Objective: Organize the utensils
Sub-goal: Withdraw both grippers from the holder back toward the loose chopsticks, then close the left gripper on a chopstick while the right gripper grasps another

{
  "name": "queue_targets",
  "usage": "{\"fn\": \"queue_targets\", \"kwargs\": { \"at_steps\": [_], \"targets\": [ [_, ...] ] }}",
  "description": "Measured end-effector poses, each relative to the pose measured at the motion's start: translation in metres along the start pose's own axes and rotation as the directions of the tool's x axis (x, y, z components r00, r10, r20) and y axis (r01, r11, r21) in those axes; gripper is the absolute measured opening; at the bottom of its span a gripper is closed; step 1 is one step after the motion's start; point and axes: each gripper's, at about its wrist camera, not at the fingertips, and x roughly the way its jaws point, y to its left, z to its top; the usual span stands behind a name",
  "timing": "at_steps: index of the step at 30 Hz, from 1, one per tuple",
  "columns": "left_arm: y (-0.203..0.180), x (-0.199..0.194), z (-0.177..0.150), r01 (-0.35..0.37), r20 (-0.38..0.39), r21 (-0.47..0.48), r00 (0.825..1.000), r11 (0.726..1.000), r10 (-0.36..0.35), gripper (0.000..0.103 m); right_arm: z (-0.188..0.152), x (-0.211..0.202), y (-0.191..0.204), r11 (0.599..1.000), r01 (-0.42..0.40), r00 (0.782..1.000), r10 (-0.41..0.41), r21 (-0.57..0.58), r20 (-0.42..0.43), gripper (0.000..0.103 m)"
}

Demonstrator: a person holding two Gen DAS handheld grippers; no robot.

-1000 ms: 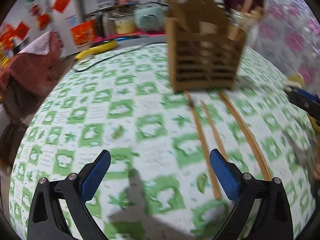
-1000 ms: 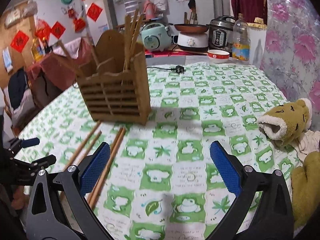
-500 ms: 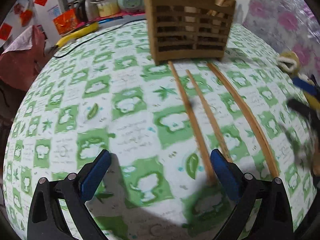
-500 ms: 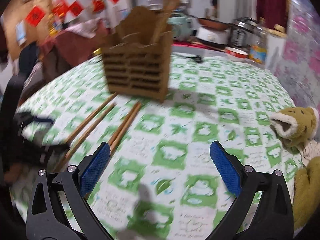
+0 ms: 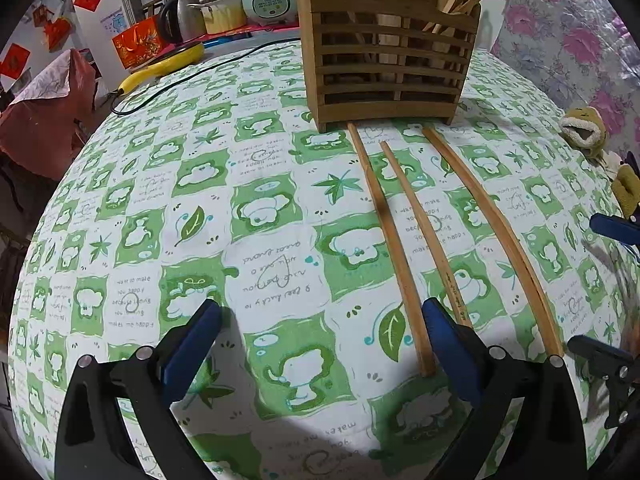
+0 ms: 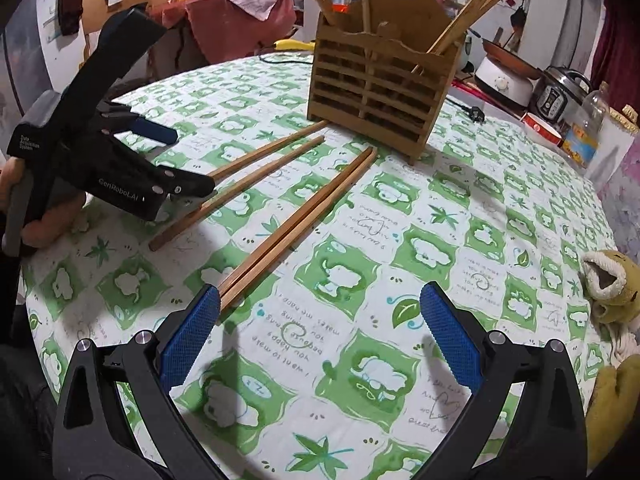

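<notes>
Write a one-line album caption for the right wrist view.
Open right gripper beside paired chopsticks lying before a slatted wooden utensil holder, the open left gripper by two more.

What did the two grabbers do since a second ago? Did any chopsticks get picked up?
Both came down closer to the table. The left gripper now sits low by the near ends of the two single chopsticks. The right gripper swung left, so its left finger is beside the chopstick pair. Nothing was picked up: both are open and empty. The chopsticks and the wooden holder stayed where they were.
</notes>
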Motion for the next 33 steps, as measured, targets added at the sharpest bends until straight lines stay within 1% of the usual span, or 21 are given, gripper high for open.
{"fn": "queue_targets", "kwargs": {
  "at_steps": [4, 6, 8, 9, 11, 12, 15, 17, 20, 23, 24, 26, 30, 32, 33],
  "targets": [
    [0.000, 0.000, 0.000, 0.000, 0.000, 0.000, 1.000, 1.000, 0.000, 0.099, 0.001, 0.007, 0.009, 0.999, -0.007, 0.999, 0.006, -0.048, -0.033, 0.097],
    [0.000, 0.000, 0.000, 0.000, 0.000, 0.000, 1.000, 1.000, 0.000, 0.099, 0.001, 0.007, 0.007, 0.999, -0.008, 0.999, 0.006, -0.042, -0.037, 0.096],
    [0.000, 0.000, 0.000, 0.000, 0.000, 0.000, 1.000, 1.000, 0.000, 0.099, -0.002, 0.006, -0.002, 1.000, -0.004, 0.999, 0.003, -0.009, -0.047, 0.096],
    [0.000, 0.000, 0.000, 0.000, 0.000, 0.000, 1.000, 1.000, 0.000, 0.099, -0.006, 0.004, -0.012, 1.000, -0.002, 0.999, 0.003, 0.028, -0.053, 0.096],
    [0.000, 0.000, 0.000, 0.000, 0.000, -0.001, 1.000, 1.000, 0.000, 0.099, -0.011, 0.005, -0.025, 0.997, 0.049, 0.996, -0.044, 0.066, -0.077, 0.096],
    [0.000, 0.000, 0.000, 0.000, 0.000, 0.000, 1.000, 1.000, 0.000, 0.099, -0.015, 0.004, -0.035, 0.992, 0.064, 0.995, -0.055, 0.104, -0.086, 0.096],
    [-0.001, 0.000, -0.001, -0.001, 0.000, -0.001, 1.000, 1.000, 0.001, 0.099, -0.019, -0.005, -0.049, 0.984, 0.055, 0.998, -0.047, 0.170, -0.050, 0.096],
    [0.000, 0.000, 0.000, 0.000, 0.000, -0.001, 1.000, 1.000, 0.000, 0.099, -0.018, -0.009, -0.045, 0.988, 0.042, 0.999, -0.039, 0.151, -0.026, 0.096],
    [0.000, 0.000, 0.000, 0.000, 0.000, -0.002, 1.000, 1.000, 0.000, 0.099, -0.015, -0.016, -0.025, 0.996, 0.012, 1.000, -0.014, 0.089, 0.022, 0.096],
    [0.000, 0.000, -0.001, -0.001, 0.000, -0.002, 1.000, 1.000, 0.001, 0.099, -0.009, -0.017, -0.013, 0.998, -0.010, 0.999, 0.007, 0.056, 0.042, 0.095],
    [0.000, 0.000, -0.001, 0.000, 0.000, -0.002, 1.000, 1.000, 0.000, 0.099, -0.007, -0.015, -0.008, 0.999, -0.024, 0.999, 0.022, 0.045, 0.035, 0.094],
    [0.000, 0.000, -0.001, 0.000, 0.000, -0.002, 1.000, 1.000, 0.000, 0.099, -0.004, -0.008, -0.001, 0.999, -0.028, 1.000, 0.027, 0.022, 0.003, 0.089],
    [0.000, 0.001, -0.001, 0.000, 0.000, -0.002, 1.000, 1.000, 0.000, 0.099, -0.002, 0.004, 0.010, 0.998, -0.064, 0.996, 0.064, -0.008, -0.059, 0.089],
    [0.000, 0.001, -0.001, 0.000, 0.000, -0.002, 1.000, 1.000, 0.000, 0.099, -0.001, 0.007, 0.016, 0.998, -0.061, 0.996, 0.059, -0.028, -0.067, 0.088],
    [0.000, 0.001, -0.001, 0.000, 0.000, -0.002, 1.000, 1.000, 0.000, 0.099, 0.000, 0.007, 0.016, 0.999, -0.042, 0.997, 0.040, -0.032, -0.062, 0.088]
  ]
}}
